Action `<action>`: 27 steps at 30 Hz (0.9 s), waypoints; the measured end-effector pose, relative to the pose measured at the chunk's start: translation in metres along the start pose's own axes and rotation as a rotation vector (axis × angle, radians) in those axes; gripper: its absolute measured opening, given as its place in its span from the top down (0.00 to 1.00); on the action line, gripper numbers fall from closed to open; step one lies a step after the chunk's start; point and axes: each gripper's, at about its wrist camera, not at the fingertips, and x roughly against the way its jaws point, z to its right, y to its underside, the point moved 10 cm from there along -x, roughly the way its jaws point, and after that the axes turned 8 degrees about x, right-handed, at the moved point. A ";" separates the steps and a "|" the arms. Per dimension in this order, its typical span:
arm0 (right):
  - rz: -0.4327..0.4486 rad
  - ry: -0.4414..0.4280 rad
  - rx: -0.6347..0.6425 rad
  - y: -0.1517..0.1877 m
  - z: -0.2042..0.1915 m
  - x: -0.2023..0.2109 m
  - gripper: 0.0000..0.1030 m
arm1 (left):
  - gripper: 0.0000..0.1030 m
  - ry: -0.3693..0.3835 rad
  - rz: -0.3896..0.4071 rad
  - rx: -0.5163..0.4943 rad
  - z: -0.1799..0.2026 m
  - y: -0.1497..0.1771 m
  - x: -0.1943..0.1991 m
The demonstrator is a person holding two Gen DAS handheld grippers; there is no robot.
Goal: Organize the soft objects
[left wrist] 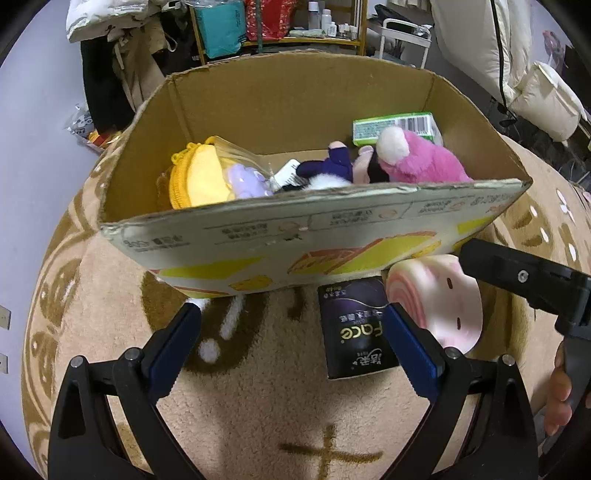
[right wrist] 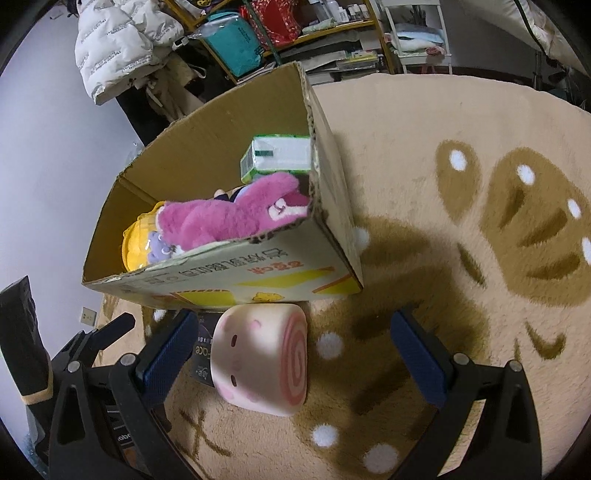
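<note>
A cardboard box (left wrist: 280,236) (right wrist: 258,280) stands on the beige rug. Inside it lie a pink plush (left wrist: 424,158) (right wrist: 229,218), a yellow plush pouch (left wrist: 199,177) (right wrist: 133,247), a small purple toy (left wrist: 247,181), a dark blue and white plush (left wrist: 328,170) and a green tissue pack (left wrist: 391,127) (right wrist: 277,157). In front of the box, on the rug, sit a pink swirl roll plush (left wrist: 439,302) (right wrist: 262,362) and a black tissue pack (left wrist: 354,328) (right wrist: 203,347). My left gripper (left wrist: 291,343) is open over the rug before the black pack. My right gripper (right wrist: 295,350) is open, with the roll plush between its fingers, untouched.
The round beige rug (right wrist: 461,184) with brown bear patterns spreads to the right. Behind the box stand a metal shelf (left wrist: 280,33) with bags and bottles, hanging coats (right wrist: 122,48) and white cushions (left wrist: 546,99). A hand (left wrist: 559,391) holds the other gripper at the right edge.
</note>
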 end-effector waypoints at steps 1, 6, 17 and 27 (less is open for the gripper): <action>-0.002 -0.001 0.002 0.000 -0.001 -0.001 0.00 | 0.06 0.002 -0.003 -0.005 0.001 0.001 -0.001; -0.018 -0.017 0.013 0.003 -0.005 -0.006 0.00 | 0.05 0.021 -0.018 -0.020 0.010 0.004 -0.005; -0.074 -0.024 0.035 0.011 -0.010 -0.022 0.16 | 0.05 0.017 -0.054 -0.048 0.029 0.010 -0.019; -0.111 -0.085 0.051 0.014 -0.021 -0.031 0.52 | 0.06 0.037 -0.085 -0.017 0.033 0.013 -0.026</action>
